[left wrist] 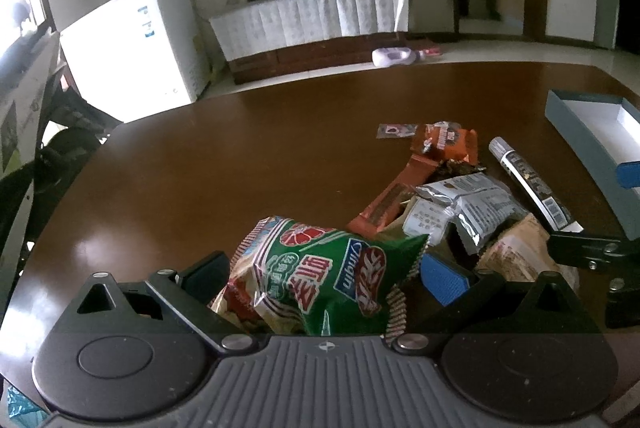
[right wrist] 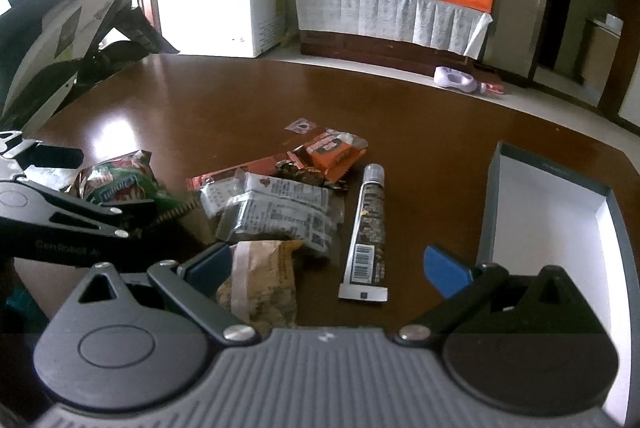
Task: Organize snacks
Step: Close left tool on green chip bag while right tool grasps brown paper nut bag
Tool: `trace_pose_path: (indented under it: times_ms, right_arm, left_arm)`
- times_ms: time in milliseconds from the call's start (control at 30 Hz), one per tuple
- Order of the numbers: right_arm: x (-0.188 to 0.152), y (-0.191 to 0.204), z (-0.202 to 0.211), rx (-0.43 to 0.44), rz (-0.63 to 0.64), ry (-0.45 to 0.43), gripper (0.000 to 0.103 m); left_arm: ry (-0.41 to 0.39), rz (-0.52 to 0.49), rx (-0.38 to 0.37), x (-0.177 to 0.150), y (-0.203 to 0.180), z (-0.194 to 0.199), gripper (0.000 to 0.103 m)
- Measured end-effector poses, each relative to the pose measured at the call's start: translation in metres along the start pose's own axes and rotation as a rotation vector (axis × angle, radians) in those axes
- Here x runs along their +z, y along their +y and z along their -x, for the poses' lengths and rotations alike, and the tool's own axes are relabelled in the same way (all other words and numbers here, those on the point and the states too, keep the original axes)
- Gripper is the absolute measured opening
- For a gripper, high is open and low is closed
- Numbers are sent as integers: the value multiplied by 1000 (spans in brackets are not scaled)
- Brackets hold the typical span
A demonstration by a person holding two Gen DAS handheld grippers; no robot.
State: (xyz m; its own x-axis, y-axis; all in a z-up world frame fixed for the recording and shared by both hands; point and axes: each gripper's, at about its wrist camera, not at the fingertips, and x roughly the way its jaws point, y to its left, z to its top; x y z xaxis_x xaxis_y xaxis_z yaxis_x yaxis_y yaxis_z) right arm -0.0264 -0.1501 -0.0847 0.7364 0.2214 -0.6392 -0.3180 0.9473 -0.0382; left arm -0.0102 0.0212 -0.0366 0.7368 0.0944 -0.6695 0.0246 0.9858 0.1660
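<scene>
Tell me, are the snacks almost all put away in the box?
Not yet. The box looks empty, so nothing is put away. The left gripper has its fingers around the green snack bag. The right gripper is open, holding nothing. The silver packets and tube wait on the table.

We see a crinkled green snack bag (left wrist: 332,276) lying beside heaped silver and orange packets (right wrist: 276,207), a long tube (right wrist: 370,228) nearby, open grey box (right wrist: 552,203) at right.

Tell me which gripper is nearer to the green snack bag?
Left. The left gripper has its fingers on both sides of the green snack bag; the right gripper is open farther right.
</scene>
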Motion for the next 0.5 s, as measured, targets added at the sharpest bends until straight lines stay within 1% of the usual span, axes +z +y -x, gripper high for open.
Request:
trace_pose_path:
  times_ms: [233, 500]
  right_arm:
    - [-3, 7, -2, 17, 24, 11, 103]
    - [-6, 12, -3, 41, 46, 2, 103]
  left_arm:
    - [-2, 4, 3, -3, 2, 2, 102]
    - [-2, 5, 2, -9, 6, 6, 98]
